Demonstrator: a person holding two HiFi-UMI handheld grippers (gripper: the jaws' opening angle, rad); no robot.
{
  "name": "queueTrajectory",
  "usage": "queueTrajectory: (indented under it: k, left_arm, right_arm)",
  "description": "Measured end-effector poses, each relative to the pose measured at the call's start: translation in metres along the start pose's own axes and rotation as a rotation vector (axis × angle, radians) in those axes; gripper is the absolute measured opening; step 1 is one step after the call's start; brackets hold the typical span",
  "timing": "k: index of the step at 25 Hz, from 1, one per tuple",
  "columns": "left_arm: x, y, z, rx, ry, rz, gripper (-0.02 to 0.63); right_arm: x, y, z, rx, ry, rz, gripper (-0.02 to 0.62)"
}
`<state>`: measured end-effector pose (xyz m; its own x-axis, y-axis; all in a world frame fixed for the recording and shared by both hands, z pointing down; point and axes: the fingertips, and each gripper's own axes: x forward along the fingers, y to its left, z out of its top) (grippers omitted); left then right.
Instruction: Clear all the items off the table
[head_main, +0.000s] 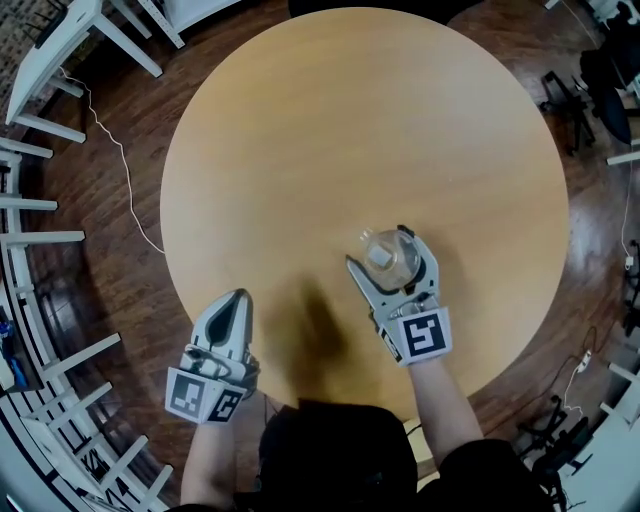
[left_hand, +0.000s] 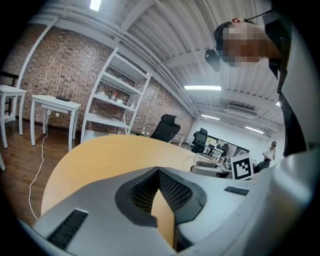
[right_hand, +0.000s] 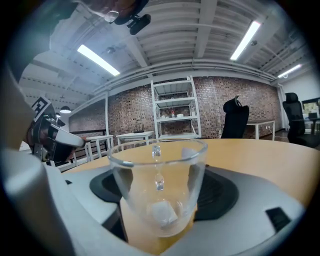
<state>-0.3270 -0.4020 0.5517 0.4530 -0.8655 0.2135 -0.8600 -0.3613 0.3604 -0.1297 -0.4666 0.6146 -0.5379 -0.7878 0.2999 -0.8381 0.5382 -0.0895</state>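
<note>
A clear glass cup (head_main: 390, 260) stands on the round wooden table (head_main: 360, 120), near its front edge and right of centre. A small white piece shows at the cup's bottom. My right gripper (head_main: 381, 249) is shut on the cup, one finger on each side. In the right gripper view the cup (right_hand: 157, 210) stands upright between the black pads (right_hand: 220, 192) and fills the gap of my right gripper (right_hand: 161, 186). My left gripper (head_main: 238, 297) hovers over the table's front left edge, shut, with nothing in it. In the left gripper view its fingertips (left_hand: 158, 170) meet over the bare tabletop.
White racks (head_main: 40, 230) and a white table (head_main: 90, 30) stand on the dark wood floor at the left, with a thin cable (head_main: 120, 160) trailing there. Black office chairs and stands (head_main: 600, 90) crowd the right side. White shelving (left_hand: 115, 105) stands by a brick wall.
</note>
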Motion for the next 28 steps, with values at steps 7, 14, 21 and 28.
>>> queueTrajectory:
  k: [7,14,21,28]
  left_arm:
    - [-0.001,-0.009,0.019,0.019,-0.027,-0.092,-0.008]
    - [0.009,-0.069,0.064,0.077,-0.113,-0.265,-0.008]
    - [0.007,-0.129,0.1,0.117,-0.152,-0.434,-0.008]
    - [0.019,-0.224,0.099,0.154,-0.141,-0.634,-0.008]
  right_arm:
    - [-0.021,0.013,0.038,-0.017,-0.073,-0.057,0.4]
    - [-0.096,0.01,0.09,-0.002,-0.161,-0.172,0.4]
    - [-0.173,0.015,0.132,0.003,-0.254,-0.298,0.4]
    - [-0.271,-0.004,0.14,0.018,-0.331,-0.487,0.4]
